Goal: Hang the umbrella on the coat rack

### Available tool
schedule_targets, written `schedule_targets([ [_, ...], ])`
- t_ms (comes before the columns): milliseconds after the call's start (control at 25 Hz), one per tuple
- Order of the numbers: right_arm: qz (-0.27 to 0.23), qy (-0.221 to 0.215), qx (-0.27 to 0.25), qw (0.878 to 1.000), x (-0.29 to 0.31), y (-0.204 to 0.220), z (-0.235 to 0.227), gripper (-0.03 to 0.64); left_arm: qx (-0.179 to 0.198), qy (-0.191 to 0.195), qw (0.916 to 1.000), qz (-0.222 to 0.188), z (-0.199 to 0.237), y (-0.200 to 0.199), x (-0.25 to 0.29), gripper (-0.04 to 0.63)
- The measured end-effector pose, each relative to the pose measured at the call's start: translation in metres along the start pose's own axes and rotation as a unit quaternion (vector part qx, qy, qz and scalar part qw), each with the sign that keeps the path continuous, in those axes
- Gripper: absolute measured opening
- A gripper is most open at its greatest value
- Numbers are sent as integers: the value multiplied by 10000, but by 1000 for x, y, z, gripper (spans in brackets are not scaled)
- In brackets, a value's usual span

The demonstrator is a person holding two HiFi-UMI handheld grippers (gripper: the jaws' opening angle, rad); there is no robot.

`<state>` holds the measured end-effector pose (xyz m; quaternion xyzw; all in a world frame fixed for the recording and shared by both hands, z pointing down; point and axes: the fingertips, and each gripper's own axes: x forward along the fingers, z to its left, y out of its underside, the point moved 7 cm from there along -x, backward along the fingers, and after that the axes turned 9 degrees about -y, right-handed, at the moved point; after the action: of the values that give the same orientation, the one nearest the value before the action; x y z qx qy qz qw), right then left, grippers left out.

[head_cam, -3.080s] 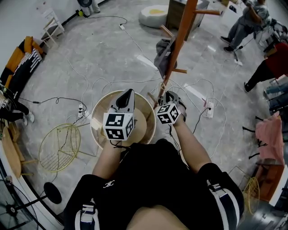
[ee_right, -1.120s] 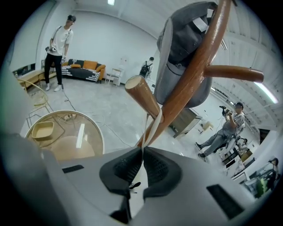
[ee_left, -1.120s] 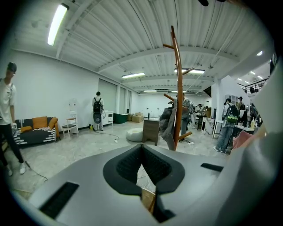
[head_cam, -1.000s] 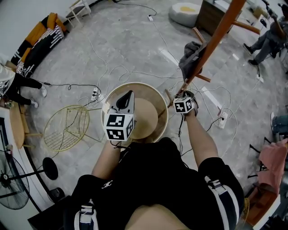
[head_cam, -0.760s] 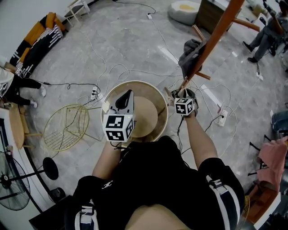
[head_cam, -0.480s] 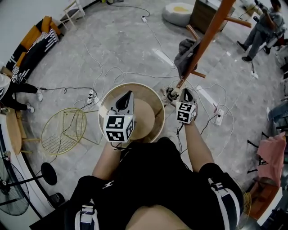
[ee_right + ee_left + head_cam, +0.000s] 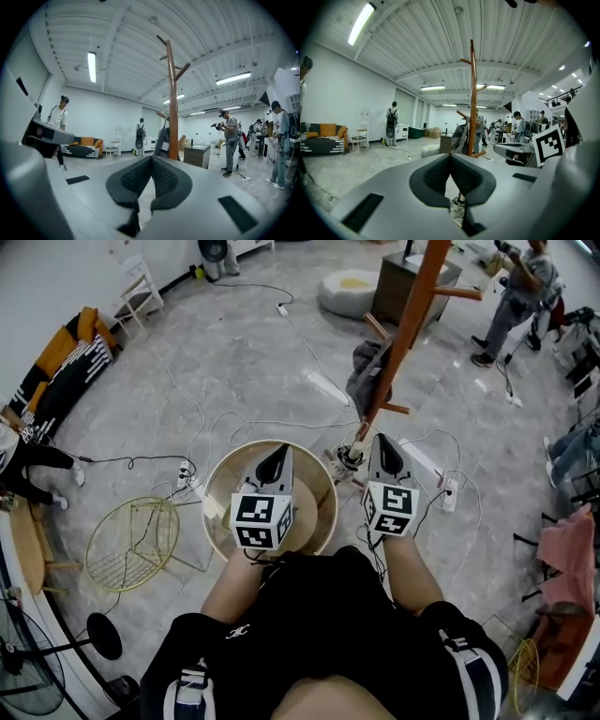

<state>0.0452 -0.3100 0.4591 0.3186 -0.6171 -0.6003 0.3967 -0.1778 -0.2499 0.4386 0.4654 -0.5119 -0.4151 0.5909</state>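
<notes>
The wooden coat rack (image 7: 405, 324) stands just beyond both grippers, its pole leaning up to the right in the head view. A grey bundle (image 7: 367, 371), seemingly the folded umbrella, hangs from a lower peg; it also shows against the pole in the left gripper view (image 7: 461, 136) and the right gripper view (image 7: 163, 138). My left gripper (image 7: 280, 453) is shut and empty over a round table. My right gripper (image 7: 382, 441) is shut and empty, short of the rack's foot. Each gripper's own view shows the jaws (image 7: 451, 157) (image 7: 151, 159) pressed together with nothing between them.
A round wooden table (image 7: 221, 493) lies under my left gripper. A yellow wire chair (image 7: 127, 545) stands to its left. Cables and a power strip (image 7: 448, 493) run over the grey floor. A small pale thing (image 7: 351, 456) sits at the rack's foot. People stand at the back right (image 7: 511, 296).
My right gripper has drawn back from the rack's foot towards me and now sits level with the left gripper. The left gripper has hardly moved.
</notes>
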Motion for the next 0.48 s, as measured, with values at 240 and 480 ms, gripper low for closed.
schedule_targets([
  [240, -264, 73, 19, 9996, -17, -18, 2, 14, 72, 210, 9997, -56, -15, -9, 3, 15],
  [480, -412, 127, -1, 9991, -32, -27, -3, 14, 148, 447, 9989, -65, -37, -12, 7, 15],
])
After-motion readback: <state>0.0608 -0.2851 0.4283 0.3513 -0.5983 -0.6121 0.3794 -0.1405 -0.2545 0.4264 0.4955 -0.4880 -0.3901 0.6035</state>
